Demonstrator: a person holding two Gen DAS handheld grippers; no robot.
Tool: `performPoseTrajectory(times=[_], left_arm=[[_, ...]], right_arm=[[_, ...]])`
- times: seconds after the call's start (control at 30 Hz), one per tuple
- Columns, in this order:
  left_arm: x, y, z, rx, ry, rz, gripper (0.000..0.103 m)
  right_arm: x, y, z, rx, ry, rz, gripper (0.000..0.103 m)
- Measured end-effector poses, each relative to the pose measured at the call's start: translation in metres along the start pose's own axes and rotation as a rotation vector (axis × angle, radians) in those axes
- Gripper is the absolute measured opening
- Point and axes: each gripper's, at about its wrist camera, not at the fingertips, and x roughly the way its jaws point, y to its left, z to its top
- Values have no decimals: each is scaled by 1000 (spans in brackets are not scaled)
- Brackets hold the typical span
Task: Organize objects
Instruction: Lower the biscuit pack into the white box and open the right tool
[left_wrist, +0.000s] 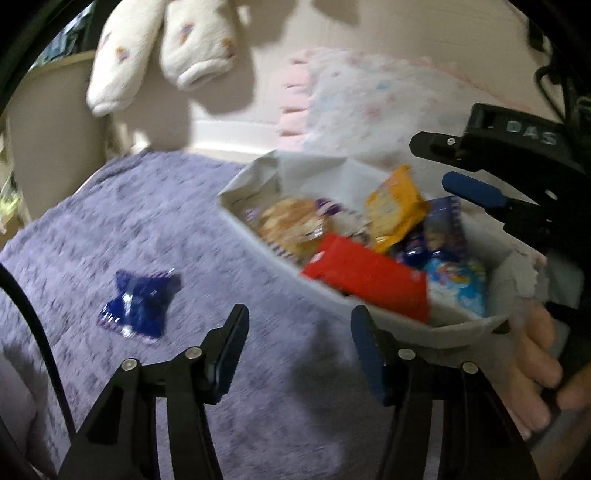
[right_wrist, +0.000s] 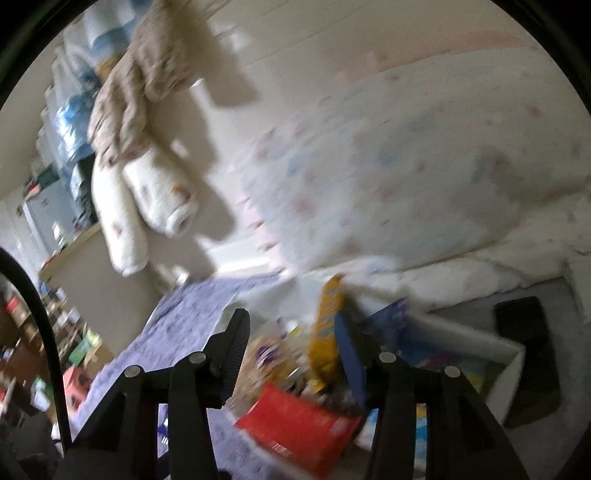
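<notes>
Left wrist: left gripper (left_wrist: 299, 328) angled down over purple blanket (left_wrist: 155, 229), jaws apart.

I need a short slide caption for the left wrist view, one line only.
Open left gripper above purple blanket, between blue wrapper and grey snack-filled bin.

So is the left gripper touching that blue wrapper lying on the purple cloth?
Apart. In the left wrist view the blue wrapper lies on the purple cloth, with a strip of bare cloth between it and the left gripper, whose open jaws hold nothing.
</notes>
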Motion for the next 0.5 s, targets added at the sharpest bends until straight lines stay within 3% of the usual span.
performPoseTrajectory(times=[0.23,0.37,0.5], left_arm=[[-5,42,-8,-91,-13,114,53],[-12,44,-5,-68,-55,148,53],[-25,31,-3,19,-138,200,53]], right_arm=[[21,45,-24,-118,168,144,46],[22,58,-31,-175,175,134,46],[24,61,-34,-188,191,129,46]])
